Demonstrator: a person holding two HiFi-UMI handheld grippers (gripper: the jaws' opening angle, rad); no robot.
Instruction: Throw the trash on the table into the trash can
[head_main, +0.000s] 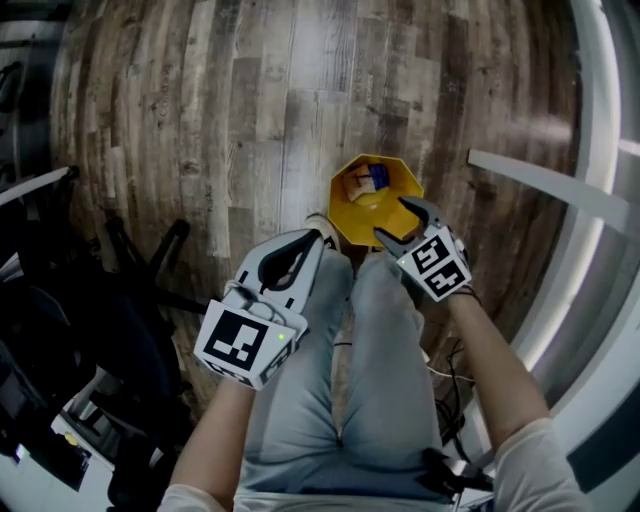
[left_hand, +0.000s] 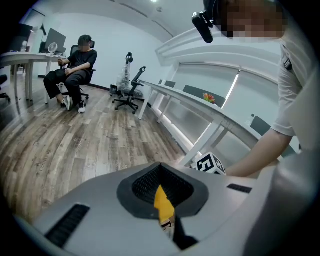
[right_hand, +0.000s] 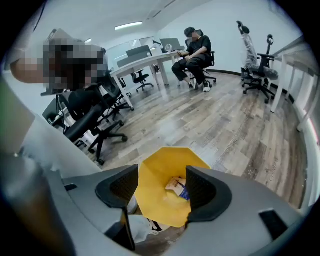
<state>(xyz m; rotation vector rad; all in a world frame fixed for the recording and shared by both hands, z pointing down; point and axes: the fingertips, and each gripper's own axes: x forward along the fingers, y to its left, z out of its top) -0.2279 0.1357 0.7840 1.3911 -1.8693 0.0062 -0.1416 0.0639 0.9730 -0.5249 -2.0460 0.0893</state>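
Beside the yellow trash can (head_main: 388, 208) stand black office chairs (right_hand: 92, 120).

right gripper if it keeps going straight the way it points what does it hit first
Probably the open yellow plastic trash can, seen between the parted jaws of the right gripper; depth unclear.

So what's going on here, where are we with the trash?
The person stands over the yellow trash can on the wood floor. The right gripper hangs just above the can's mouth, jaws apart and nothing between them. A piece of trash, white with some blue, lies inside the can. The left gripper is beside the can's rim, jaws together and holding nothing.
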